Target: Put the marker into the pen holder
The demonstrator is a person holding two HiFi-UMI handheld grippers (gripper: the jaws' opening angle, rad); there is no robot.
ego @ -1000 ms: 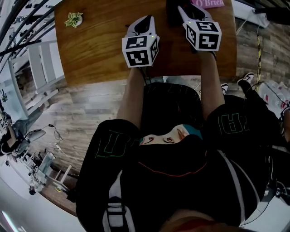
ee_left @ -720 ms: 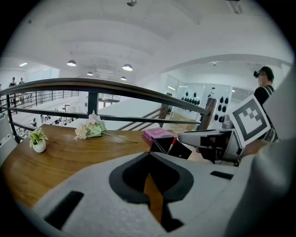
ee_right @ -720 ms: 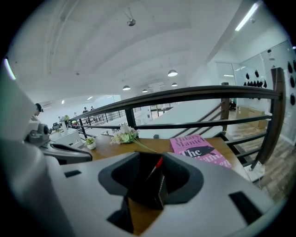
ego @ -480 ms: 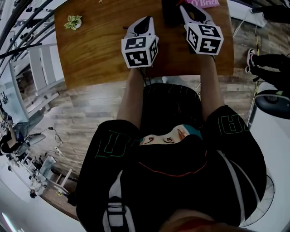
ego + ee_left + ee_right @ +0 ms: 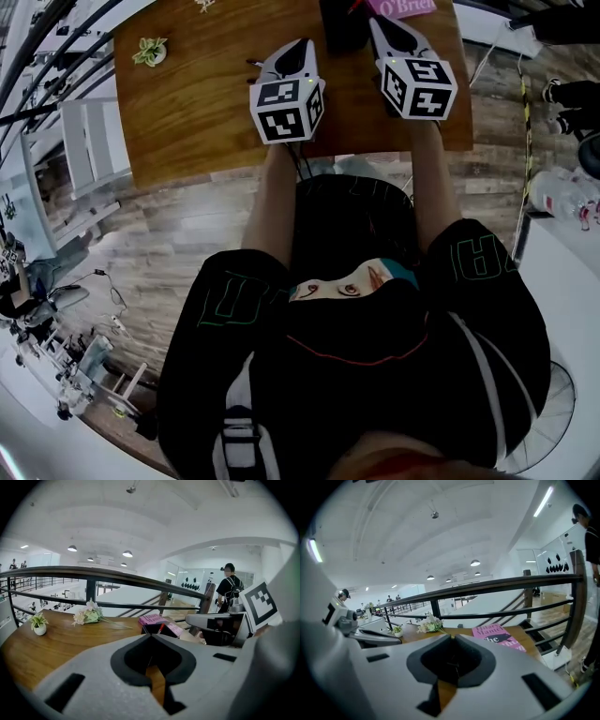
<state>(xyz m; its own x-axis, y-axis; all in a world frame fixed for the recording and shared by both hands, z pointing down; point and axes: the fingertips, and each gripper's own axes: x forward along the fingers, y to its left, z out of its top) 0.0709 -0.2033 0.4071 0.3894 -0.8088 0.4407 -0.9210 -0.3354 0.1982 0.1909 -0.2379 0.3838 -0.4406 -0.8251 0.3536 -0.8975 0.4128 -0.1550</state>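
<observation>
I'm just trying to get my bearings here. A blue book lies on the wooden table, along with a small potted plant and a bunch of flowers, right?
Not quite. The book is pink, not blue, as the right gripper view shows. The rest holds: it lies on the wooden table, along with a small potted plant and a bunch of flowers.

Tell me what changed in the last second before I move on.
The right hand-held gripper has drawn back from the holder toward the person. Its jaws have just been closing, and nothing is between them. The left hand-held gripper eased back a little too and is shut. The marker stands in the holder. The plant and book lie as before.
</observation>
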